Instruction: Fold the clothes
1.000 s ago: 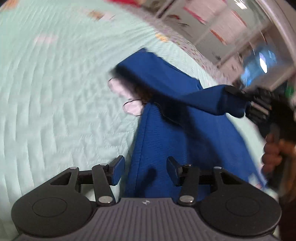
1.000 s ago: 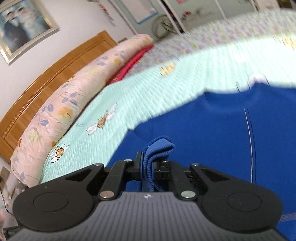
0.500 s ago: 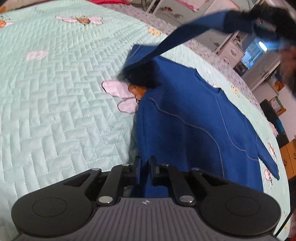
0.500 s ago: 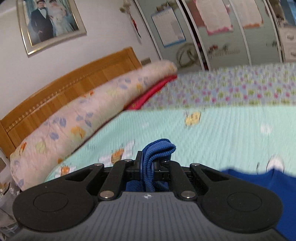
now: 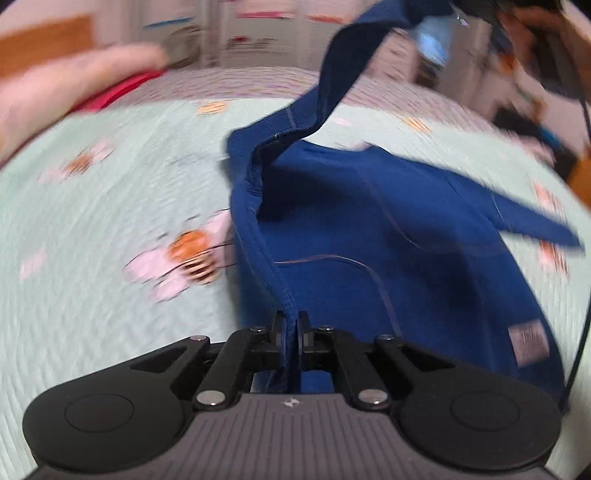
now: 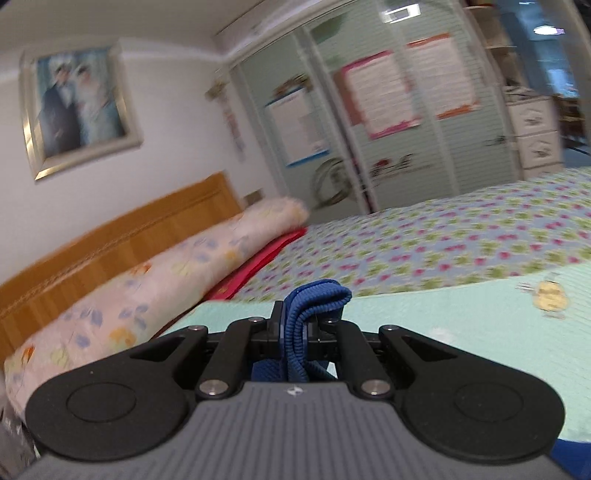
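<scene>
A: What is the left wrist view showing?

B: The left gripper [image 5: 291,325] is pinching the ribbed hem of the blue top [image 5: 388,221], jaws clamped tight on it. The top is partly lying on the mint quilt [image 5: 92,295], beside a bee print [image 5: 190,254]. One band of it is rising to the upper right, where a hand [image 5: 546,26] is holding the other gripper; that corner is blurred.

A: And the right wrist view?

B: The right gripper [image 6: 293,325] is squeezing a bunched fold of the top's [image 6: 314,299] ribbed edge, lifted above the quilt [image 6: 461,314]. Behind, a floral bolster [image 6: 147,291] is lying along the headboard [image 6: 110,240].
</scene>
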Tool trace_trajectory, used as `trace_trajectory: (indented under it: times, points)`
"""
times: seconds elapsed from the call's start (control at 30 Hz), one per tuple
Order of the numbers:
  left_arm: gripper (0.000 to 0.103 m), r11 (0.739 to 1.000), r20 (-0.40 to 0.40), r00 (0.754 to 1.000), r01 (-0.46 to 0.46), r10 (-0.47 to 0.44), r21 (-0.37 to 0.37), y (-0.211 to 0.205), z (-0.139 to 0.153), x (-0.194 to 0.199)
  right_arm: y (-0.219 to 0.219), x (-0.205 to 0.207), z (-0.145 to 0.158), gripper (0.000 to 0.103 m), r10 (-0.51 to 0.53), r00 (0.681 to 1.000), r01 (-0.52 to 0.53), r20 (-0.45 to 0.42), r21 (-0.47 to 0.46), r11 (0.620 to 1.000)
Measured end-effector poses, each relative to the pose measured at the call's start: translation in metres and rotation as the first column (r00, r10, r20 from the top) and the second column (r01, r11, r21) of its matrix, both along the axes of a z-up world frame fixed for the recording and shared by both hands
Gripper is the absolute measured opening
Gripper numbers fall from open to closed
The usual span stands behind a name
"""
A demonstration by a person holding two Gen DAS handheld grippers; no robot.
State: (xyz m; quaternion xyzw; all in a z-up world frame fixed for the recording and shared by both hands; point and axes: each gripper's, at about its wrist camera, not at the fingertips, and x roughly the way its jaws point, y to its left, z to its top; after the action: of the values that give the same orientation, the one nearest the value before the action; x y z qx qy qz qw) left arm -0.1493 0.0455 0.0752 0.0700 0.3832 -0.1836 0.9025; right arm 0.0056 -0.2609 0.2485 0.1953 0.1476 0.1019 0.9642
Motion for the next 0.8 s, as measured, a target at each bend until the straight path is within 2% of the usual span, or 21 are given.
trace_trajectory:
  times: [0.1,0.2,0.3,0.43,0.57,0.73,0.8]
  points:
    - [0.005,0.996,-0.035,0.997,0.075,-0.074,0.053,-0.027,-0.013,-0.002,-0.043,-0.023,-0.027,0.007,-0.080,0.997,0.080,-0.022,0.029,0.996]
    - [0.005,0.992,-0.074,0.994,0.092,-0.086,0.085,-0.038,-0.026,0.000,-0.080,-0.039,-0.061,0.007,-0.149,0.986,0.153,-0.069,0.047,0.987]
    - [0.005,0.990,-0.106,0.991,0.097,-0.086,0.106,-0.045,-0.036,0.002,-0.094,-0.043,-0.088,0.007,-0.175,0.978,0.182,-0.113,0.051,0.982]
    - [0.005,0.994,-0.124,0.990,0.075,-0.065,0.082,-0.041,-0.035,0.006,-0.106,-0.047,-0.118,0.007,-0.197,0.968,0.208,-0.159,0.055,0.977]
    - [0.005,0.997,-0.148,0.988,0.050,-0.042,0.050,-0.041,-0.037,0.013,-0.107,-0.049,-0.113,0.007,-0.187,0.973,0.196,-0.134,0.060,0.979]
    - [0.005,1.000,-0.176,0.984,0.020,-0.019,0.002,-0.039,-0.035,0.018,-0.104,-0.039,-0.088,0.007,-0.179,0.980,0.182,-0.091,0.022,0.983]
    - [0.005,0.999,-0.194,0.981,0.007,-0.014,-0.039,-0.038,-0.033,0.022,-0.103,-0.032,-0.076,0.007,-0.177,0.982,0.177,-0.072,0.002,0.984]
